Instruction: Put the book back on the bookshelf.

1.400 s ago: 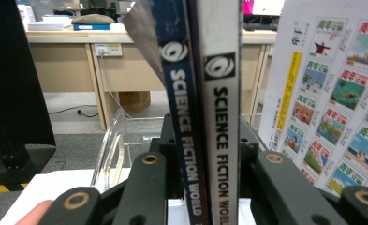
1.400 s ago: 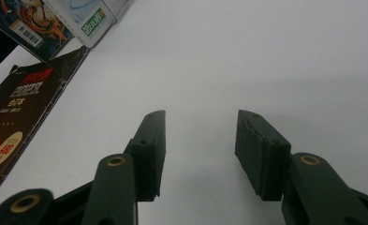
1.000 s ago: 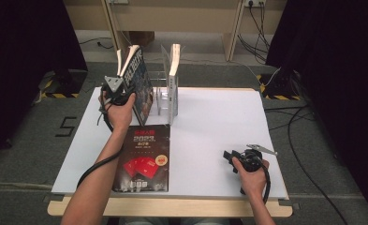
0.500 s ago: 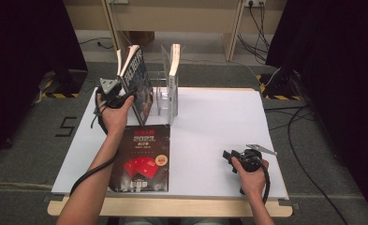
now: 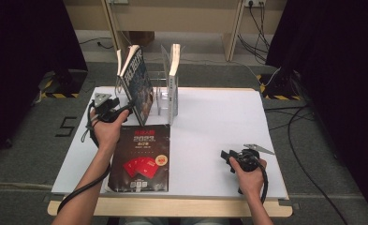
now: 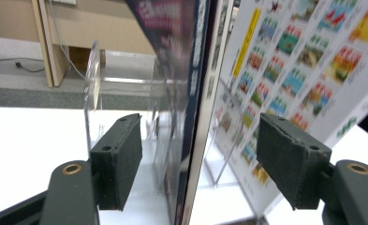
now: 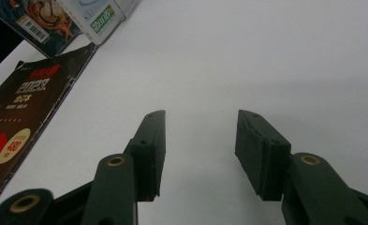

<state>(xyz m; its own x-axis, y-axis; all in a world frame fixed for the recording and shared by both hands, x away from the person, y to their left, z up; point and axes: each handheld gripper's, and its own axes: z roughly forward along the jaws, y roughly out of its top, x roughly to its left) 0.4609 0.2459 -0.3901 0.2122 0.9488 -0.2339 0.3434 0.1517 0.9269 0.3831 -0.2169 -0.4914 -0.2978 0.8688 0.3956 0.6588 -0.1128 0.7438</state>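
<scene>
A dark-covered book (image 5: 137, 84) leans in a clear rack (image 5: 160, 96) at the back of the white table (image 5: 209, 131). A white-spined book (image 5: 173, 79) stands upright in the same rack. My left gripper (image 5: 126, 108) is at the dark book's lower left edge. Its jaws have just been opening, and in the left gripper view the book's edge (image 6: 198, 84) stands between the pads of the left gripper (image 6: 198, 140), which do not press on it. My right gripper (image 5: 226, 154) rests open near the front right, with bare table between the jaws of the right gripper (image 7: 200, 136).
A dark magazine marked 2023 (image 5: 142, 157) lies flat at the front left, just in front of the rack, and it shows in the right gripper view as the magazine (image 7: 22, 103). Cables trail from both grippers. Table legs and floor cables lie beyond the far edge.
My left gripper has dropped toward the person and slightly left along the dark book, letting go of it. The book stays leaning in the rack. The right gripper has kept still.
</scene>
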